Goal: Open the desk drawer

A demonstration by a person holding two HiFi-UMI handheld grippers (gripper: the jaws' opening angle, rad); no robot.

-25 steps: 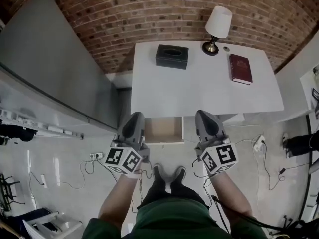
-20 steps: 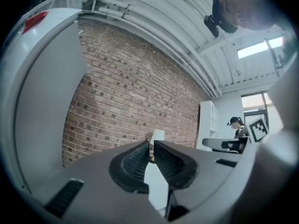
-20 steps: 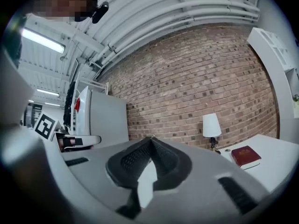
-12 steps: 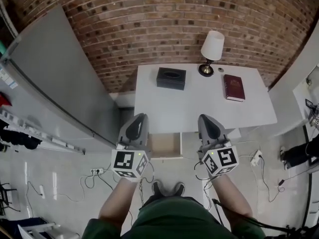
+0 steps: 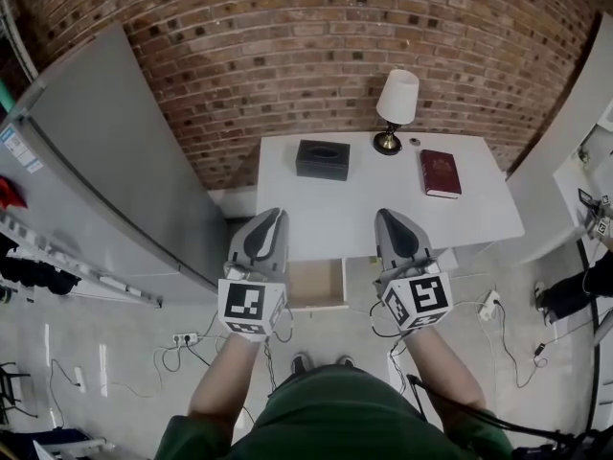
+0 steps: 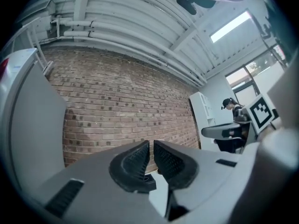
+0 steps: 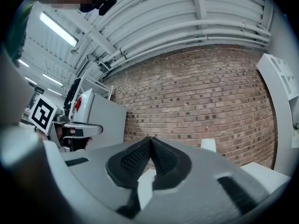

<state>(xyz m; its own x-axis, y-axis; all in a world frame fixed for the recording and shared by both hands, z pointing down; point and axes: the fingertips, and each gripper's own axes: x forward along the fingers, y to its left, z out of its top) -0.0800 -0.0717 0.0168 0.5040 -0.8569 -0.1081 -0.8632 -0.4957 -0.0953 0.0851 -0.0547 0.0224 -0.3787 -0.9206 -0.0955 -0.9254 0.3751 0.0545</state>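
Note:
The white desk (image 5: 369, 209) stands against the brick wall. Its drawer (image 5: 317, 284) is pulled out under the front edge, left of centre, and its pale wooden inside shows. My left gripper (image 5: 272, 216) hangs above the drawer's left side. My right gripper (image 5: 388, 217) hangs to the drawer's right, over the desk's front edge. Neither touches the drawer. In the left gripper view the left gripper (image 6: 151, 146) holds nothing; only a thin slit parts its pads. In the right gripper view the right gripper (image 7: 150, 141) has its pads together and holds nothing. Both gripper views point up at the brick wall.
On the desk stand a black tissue box (image 5: 322, 159), a lamp (image 5: 396, 105) and a red book (image 5: 441, 172). A tall grey panel (image 5: 105, 161) flanks the desk on the left, a white unit (image 5: 565, 175) on the right. Cables and a power strip (image 5: 491, 305) lie on the floor.
The head view has pulled back and tilted up, so the desk looks smaller and farther. Both grippers stay side by side in front of the open drawer; their jaws have not changed.

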